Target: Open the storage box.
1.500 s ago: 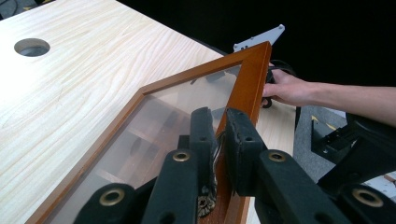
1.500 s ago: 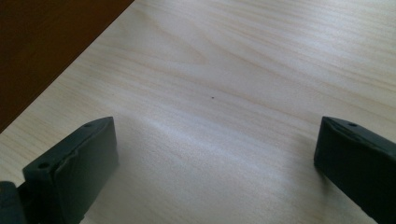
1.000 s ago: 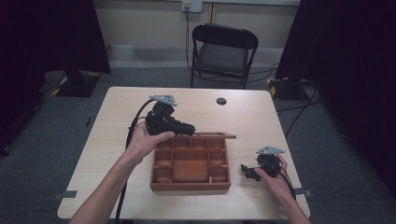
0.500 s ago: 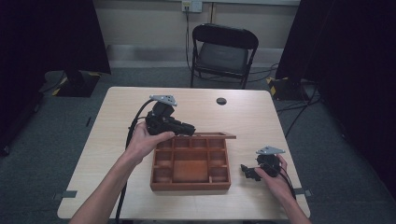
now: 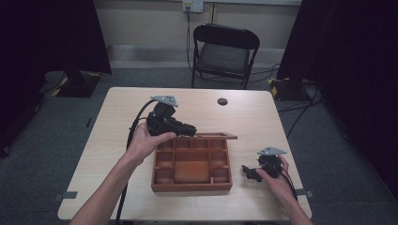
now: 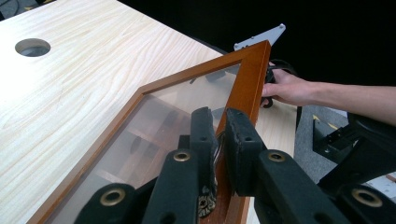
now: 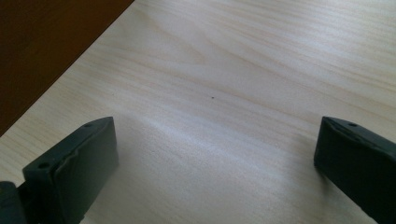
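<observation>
A wooden box [image 5: 192, 165] with small compartments sits on the pale counter [image 5: 117, 112], toward the near edge and a little right of centre. Its glass-paned lid [image 5: 213, 136] is raised on its hinge along the box's far side; from the high view it reads as a thin brown strip above the far wall.

The left gripper [image 5: 190, 128] is held at the box's far left corner, the left hand [image 5: 148, 140] wrapped around its body, a grey plate on top and a black cable trailing toward the near edge. In the left gripper view its jaws are closed on the lid [image 6: 187, 93], clamping the frame edge, with a small brass fitting just below the pads. Through the glass the box's dividers show dimly. Beyond the lid's far corner, the right hand [image 6: 287, 88] and a grey plate appear against the dark background.

The right gripper [image 5: 248, 171] rests low just right of the box, apart from it, held by the right hand [image 5: 274, 176]. In the right gripper view its jaws stand wide apart over bare counter [image 7: 243, 84], holding nothing, with the box's brown wall [image 7: 42, 42] in the upper left corner.

A round hole [image 5: 222, 101] marks the counter's far side. A folding chair [image 5: 224, 54] stands beyond the counter.
</observation>
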